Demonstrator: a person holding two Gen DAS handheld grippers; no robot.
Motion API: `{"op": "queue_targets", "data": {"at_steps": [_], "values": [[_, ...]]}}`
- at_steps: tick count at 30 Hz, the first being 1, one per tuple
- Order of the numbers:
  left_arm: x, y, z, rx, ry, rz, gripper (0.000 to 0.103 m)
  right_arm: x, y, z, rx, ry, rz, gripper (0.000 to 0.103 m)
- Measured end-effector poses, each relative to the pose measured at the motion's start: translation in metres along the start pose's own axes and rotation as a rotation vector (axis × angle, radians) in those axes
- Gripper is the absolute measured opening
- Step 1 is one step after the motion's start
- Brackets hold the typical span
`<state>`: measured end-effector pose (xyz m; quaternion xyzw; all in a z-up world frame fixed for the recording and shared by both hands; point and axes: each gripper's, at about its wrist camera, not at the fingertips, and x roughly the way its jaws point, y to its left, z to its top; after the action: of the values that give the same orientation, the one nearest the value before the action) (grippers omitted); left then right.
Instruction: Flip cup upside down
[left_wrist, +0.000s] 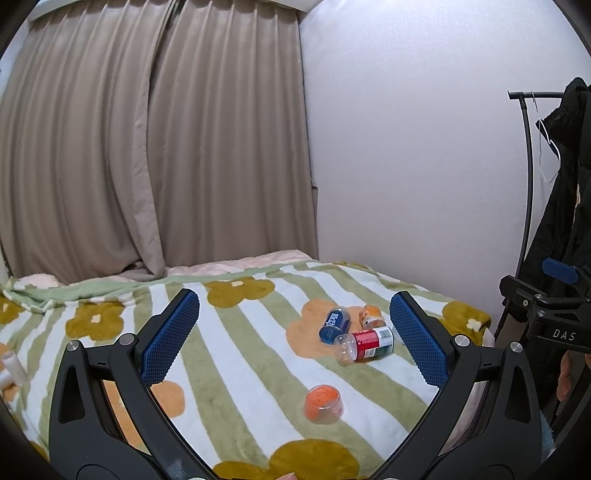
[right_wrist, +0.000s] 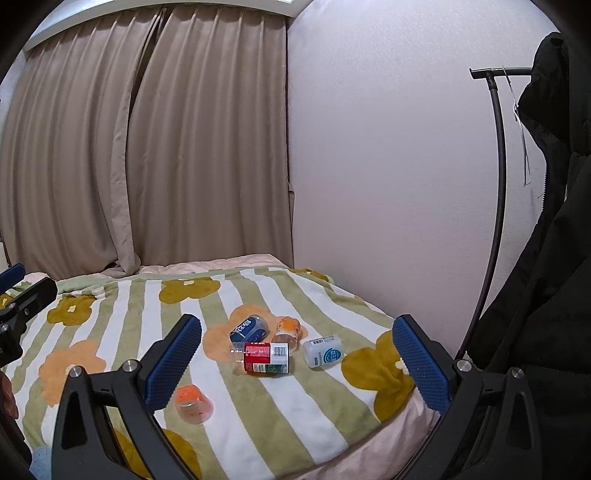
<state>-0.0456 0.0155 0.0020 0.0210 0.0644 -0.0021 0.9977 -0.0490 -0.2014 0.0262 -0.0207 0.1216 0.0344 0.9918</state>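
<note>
The cup (left_wrist: 324, 403) stands alone on the blanket (left_wrist: 236, 369), bare cloth all around it, well apart from the bottles. Beyond it a cluster blocks the way: a red bottle (left_wrist: 365, 344) lying across, touching a blue bottle (left_wrist: 335, 324) and an orange bottle (left_wrist: 370, 316). A white bottle (right_wrist: 323, 350) lies just right of these. The wall (right_wrist: 388, 184) and coat rack (right_wrist: 496, 203) close the bed's right side.

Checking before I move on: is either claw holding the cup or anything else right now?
Nothing is held. The left claw and right claw are both open and empty; the orange cup sits on the blanket.
</note>
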Motion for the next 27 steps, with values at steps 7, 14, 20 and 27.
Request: {"op": "queue_targets", "data": {"at_steps": [7, 14, 20, 27], "values": [[-0.0016, 0.0017, 0.0008, -0.013, -0.005, -0.005, 0.103, 0.0008, -0.0004, 0.0003, 0.001, -0.001, -0.002, 0.103], [-0.0019, 0.0012, 0.0021, -0.008, -0.008, 0.002, 0.103, 0.0007, -0.0005, 0.0001, 0.002, -0.001, -0.002, 0.103], [-0.0018, 0.0008, 0.0021, -0.008, -0.008, 0.002, 0.103, 0.0006, -0.0004, 0.0002, 0.003, -0.001, -0.002, 0.103], [-0.0008, 0.0007, 0.0023, -0.008, -0.01, 0.001, 0.103, 0.0003, -0.0004, -0.0002, 0.003, -0.002, -0.002, 0.103]]}}
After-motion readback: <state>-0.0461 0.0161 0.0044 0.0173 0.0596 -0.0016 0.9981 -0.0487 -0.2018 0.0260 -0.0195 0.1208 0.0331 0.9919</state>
